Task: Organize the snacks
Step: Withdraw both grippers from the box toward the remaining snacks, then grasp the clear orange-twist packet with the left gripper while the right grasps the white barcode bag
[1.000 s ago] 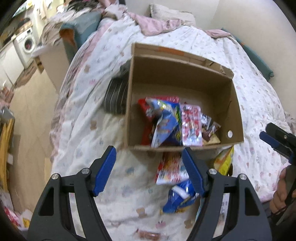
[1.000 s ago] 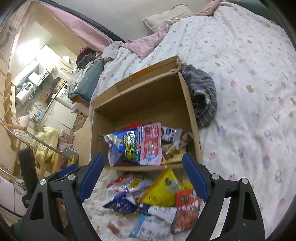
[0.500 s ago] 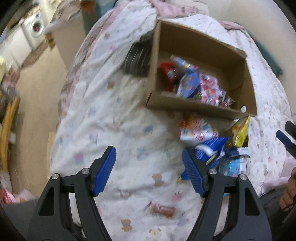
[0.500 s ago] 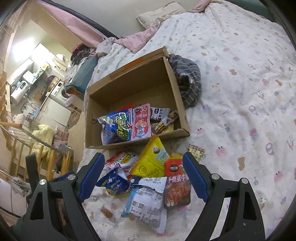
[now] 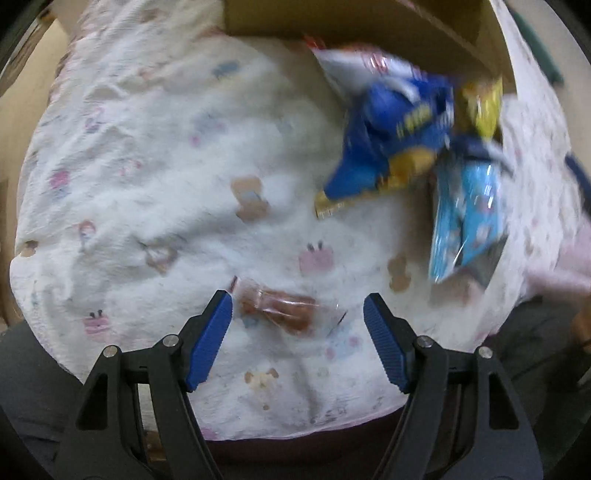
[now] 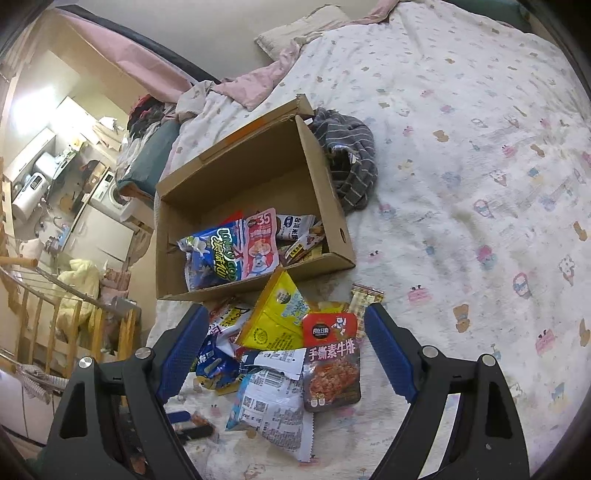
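A cardboard box [image 6: 325, 206] lies on the bed and holds several snack packets [image 6: 236, 254]. More packets lie in front of it: a yellow bag [image 6: 275, 317], a red packet [image 6: 332, 354], a white packet [image 6: 273, 402]. My right gripper [image 6: 284, 350] is open above this pile. My left gripper [image 5: 297, 321] is open just above a small brown clear-wrapped snack [image 5: 284, 308] on the sheet. A blue bag [image 5: 391, 136] and a light blue packet [image 5: 469, 210] lie further right in the left wrist view, which is blurred.
A striped grey cloth [image 6: 347, 158] lies beside the box. The patterned bedsheet [image 6: 480, 184] stretches to the right. Pink bedding and a pillow [image 6: 303, 33] are at the far end. The bed edge [image 5: 258, 435] is close below my left gripper.
My left gripper has dropped down and back from the box to the small brown snack near the bed edge. My right gripper has pulled back from the box to over the loose packets.
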Demonstrator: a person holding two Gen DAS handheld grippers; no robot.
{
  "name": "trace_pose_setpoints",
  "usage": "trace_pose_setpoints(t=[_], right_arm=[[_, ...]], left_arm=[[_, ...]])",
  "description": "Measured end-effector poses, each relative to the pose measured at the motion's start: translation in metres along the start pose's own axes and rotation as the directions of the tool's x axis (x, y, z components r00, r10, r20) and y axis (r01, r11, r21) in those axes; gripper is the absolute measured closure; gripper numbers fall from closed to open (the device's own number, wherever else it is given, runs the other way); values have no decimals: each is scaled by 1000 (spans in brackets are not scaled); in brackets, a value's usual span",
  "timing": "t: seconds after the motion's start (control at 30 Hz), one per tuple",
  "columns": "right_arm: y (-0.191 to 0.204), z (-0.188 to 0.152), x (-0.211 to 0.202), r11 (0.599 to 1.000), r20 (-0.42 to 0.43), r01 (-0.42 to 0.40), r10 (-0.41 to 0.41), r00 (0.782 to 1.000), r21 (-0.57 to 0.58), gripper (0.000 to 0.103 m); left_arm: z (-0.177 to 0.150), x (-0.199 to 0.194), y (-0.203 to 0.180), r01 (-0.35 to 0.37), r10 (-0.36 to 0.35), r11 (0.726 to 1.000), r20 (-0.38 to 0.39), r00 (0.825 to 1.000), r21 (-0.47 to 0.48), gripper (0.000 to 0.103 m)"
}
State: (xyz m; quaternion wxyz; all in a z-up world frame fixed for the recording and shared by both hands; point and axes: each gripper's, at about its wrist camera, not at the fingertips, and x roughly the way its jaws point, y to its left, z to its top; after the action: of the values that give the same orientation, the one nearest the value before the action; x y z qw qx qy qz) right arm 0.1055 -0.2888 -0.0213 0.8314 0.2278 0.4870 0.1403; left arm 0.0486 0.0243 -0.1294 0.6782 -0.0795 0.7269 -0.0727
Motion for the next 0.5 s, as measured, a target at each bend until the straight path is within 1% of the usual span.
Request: trace_pose_setpoints(t=[0.1,0.13,0.17,0.23,0.27,0.37,0.43,0.5], right_arm=[[3,0,1,1000,-2,-3,3,1000,-8,15],[4,0,2,1000,-3,-5,5,1000,-10,15],[5,0,3,1000,-5,-6,6,1000,-12,15],[7,0,4,1000,-8,-9,8,1000,-16,15],[8,0,5,1000,-10,-11,11,1000,-17,15],[10,0,5,1000,-9,-17,16,1000,-17,15],[10,0,4,1000,-12,-19,19,1000,-18,15],[9,-2,8,1000,-40,-18,17,999,-14,15]], left_arm=[[-4,12,-2,-35,36,999,-33,999,18,33],[-5,17,-1,-46,47,999,-40,998,18,36],[-5,19,0,-53,54,998,-39,998,16,41],[-3,19,2,-51,51,999,-27,998,2,48],[-2,17,1,-51,51,999,-14,999,4,51],[-3,8,-4,-56,56,998,19,998,26,52],[2,-9,-7,-66,63,997,79,995,35,52],[3,-28,-9,-90,82,995,159,984,45,52]])
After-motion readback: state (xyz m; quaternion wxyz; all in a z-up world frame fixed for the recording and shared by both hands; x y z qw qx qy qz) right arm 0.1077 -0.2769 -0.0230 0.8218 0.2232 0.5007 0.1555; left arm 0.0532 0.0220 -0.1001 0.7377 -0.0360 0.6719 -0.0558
